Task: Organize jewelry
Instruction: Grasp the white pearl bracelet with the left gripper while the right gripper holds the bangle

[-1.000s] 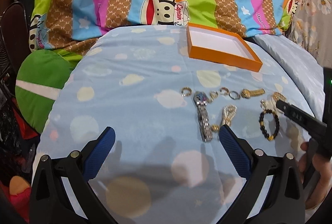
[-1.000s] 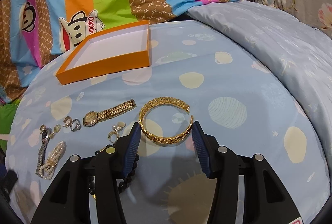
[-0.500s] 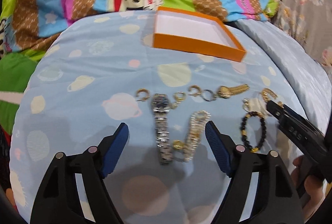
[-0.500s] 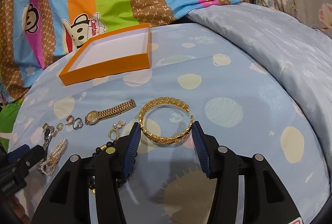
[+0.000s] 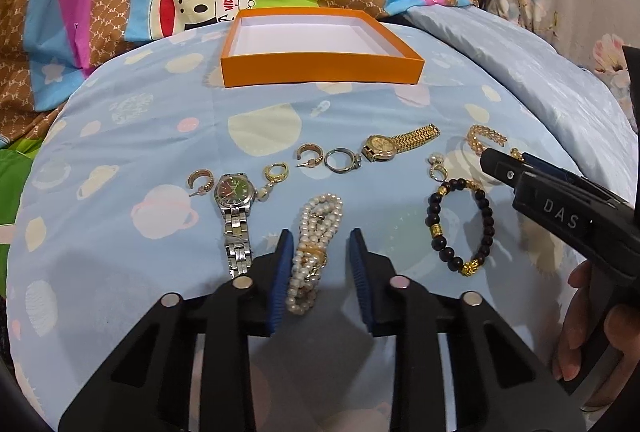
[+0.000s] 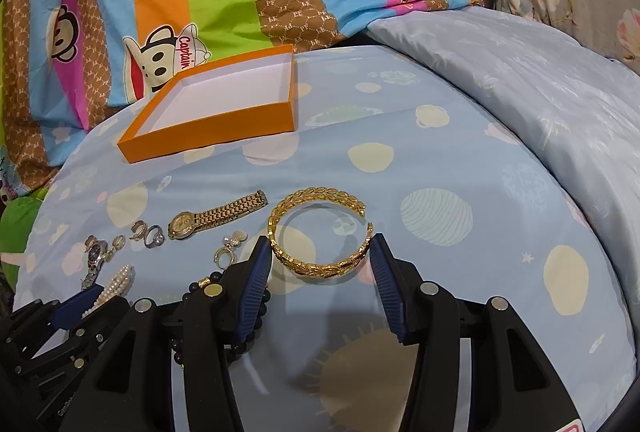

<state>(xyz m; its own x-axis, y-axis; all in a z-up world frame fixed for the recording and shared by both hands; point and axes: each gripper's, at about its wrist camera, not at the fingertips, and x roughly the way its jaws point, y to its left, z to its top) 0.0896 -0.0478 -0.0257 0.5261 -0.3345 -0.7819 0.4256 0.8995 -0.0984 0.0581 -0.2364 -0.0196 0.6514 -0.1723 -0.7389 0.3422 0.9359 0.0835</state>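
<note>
Pearls [image 5: 314, 250] sit between our left tool's [image 5: 320, 266] blue pads, which stand narrowly apart on either side, not yet pinching. Our right tool [image 6: 320, 270] is spread wider around the gold bangle [image 6: 320, 230], pads just beside it. Both pieces lie on the bed [image 6: 460, 160], near the orange box [image 5: 320, 70].

Pearl bracelet [image 5: 312, 252] lying lengthwise, gold bangle [image 6: 320, 236] flat, orange box [image 5: 320, 48] open

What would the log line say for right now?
left gripper: open, around pearl bracelet | right gripper: open, around gold bangle | orange box: empty
</note>
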